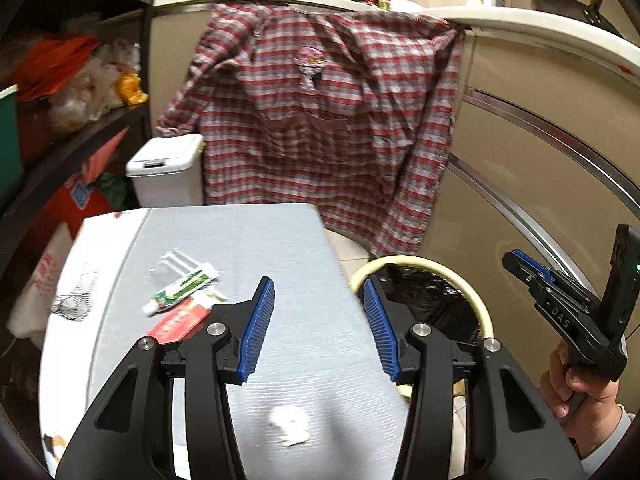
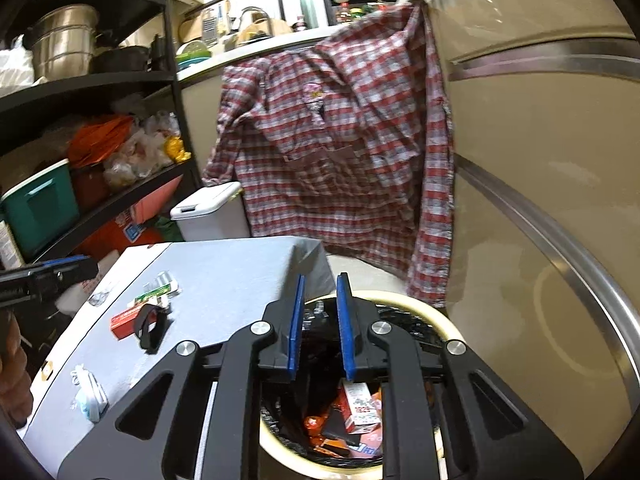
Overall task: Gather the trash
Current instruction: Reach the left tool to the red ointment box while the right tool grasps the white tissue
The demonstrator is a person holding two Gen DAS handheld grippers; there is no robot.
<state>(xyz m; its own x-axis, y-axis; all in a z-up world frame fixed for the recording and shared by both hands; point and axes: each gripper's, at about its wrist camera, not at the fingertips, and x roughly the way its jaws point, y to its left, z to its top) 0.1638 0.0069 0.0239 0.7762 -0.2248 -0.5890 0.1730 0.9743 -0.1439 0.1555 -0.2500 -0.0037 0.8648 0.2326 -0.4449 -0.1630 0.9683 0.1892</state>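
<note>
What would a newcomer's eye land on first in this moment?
The red plaid shirt hanging from the counter edge behind the table dominates both views. Next comes the round bin with a black liner beside the table, already holding cartons and wrappers, then the toothpaste tube and red box on the grey table.

The left camera looks forward and down, close over the grey cloth-covered bench [image 1: 280, 248]. The right camera looks forward and down into the round cream bin with a black bag [image 2: 436, 316]. Both see the bench, the bin [image 1: 476, 300] and the red checked shirt [image 1: 320, 112].
</note>
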